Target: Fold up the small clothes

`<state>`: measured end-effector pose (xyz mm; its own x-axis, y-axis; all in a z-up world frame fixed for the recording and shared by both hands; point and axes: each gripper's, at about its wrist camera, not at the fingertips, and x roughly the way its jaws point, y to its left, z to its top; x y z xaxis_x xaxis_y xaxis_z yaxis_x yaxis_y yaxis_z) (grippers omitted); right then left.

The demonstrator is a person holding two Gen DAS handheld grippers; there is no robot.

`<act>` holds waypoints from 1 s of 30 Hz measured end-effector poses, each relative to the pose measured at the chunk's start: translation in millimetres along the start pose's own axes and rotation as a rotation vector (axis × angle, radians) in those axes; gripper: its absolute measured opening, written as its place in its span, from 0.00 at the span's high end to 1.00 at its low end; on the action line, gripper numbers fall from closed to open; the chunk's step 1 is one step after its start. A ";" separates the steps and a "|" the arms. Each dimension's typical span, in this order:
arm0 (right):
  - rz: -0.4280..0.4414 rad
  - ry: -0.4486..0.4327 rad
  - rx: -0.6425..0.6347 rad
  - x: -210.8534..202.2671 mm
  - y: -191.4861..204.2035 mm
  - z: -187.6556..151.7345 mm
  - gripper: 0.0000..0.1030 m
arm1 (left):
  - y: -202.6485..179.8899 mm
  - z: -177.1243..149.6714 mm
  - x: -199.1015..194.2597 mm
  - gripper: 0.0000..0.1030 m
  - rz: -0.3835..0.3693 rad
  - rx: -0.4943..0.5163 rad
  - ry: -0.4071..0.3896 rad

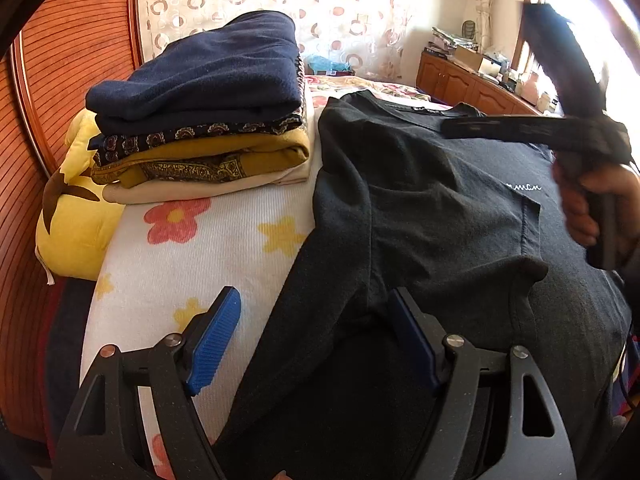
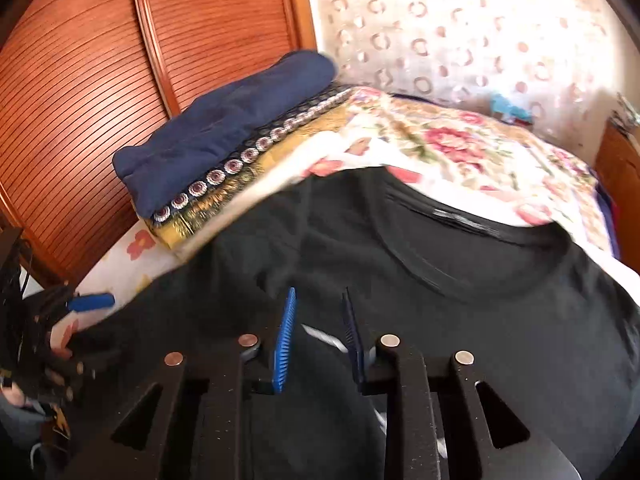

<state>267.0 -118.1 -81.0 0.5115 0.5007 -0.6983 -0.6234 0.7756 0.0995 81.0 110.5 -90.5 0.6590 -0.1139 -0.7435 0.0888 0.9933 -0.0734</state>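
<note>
Bright daylight pours through the patterned curtain (image 1: 320,8) and a blown-out window (image 1: 592,40) at the left wrist view's right; the black shirt (image 1: 440,208) reads dark with little detail; the right wrist view is motion-blurred, especially the shirt collar (image 2: 452,216); fisheye bends the wooden headboard (image 2: 100,80); corners are vignetted black.

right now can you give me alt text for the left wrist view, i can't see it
The left gripper, jaws open, sits over the edge of a black t-shirt spread on a flower-print sheet. Behind it, a stack of folded clothes topped by a navy piece stands before a wooden headboard. At right, a hand holds the right gripper above the shirt.
</note>
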 end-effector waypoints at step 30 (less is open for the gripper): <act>-0.209 0.029 -0.087 56.5 7.9 63.7 0.86 | -1.6 -0.4 0.9 0.25 0.007 0.014 0.005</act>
<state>328.6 -59.3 -74.5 0.6185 0.3201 -0.7177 -0.5548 0.8246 -0.1103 81.1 108.9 -91.3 0.6555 -0.1073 -0.7475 0.0950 0.9937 -0.0593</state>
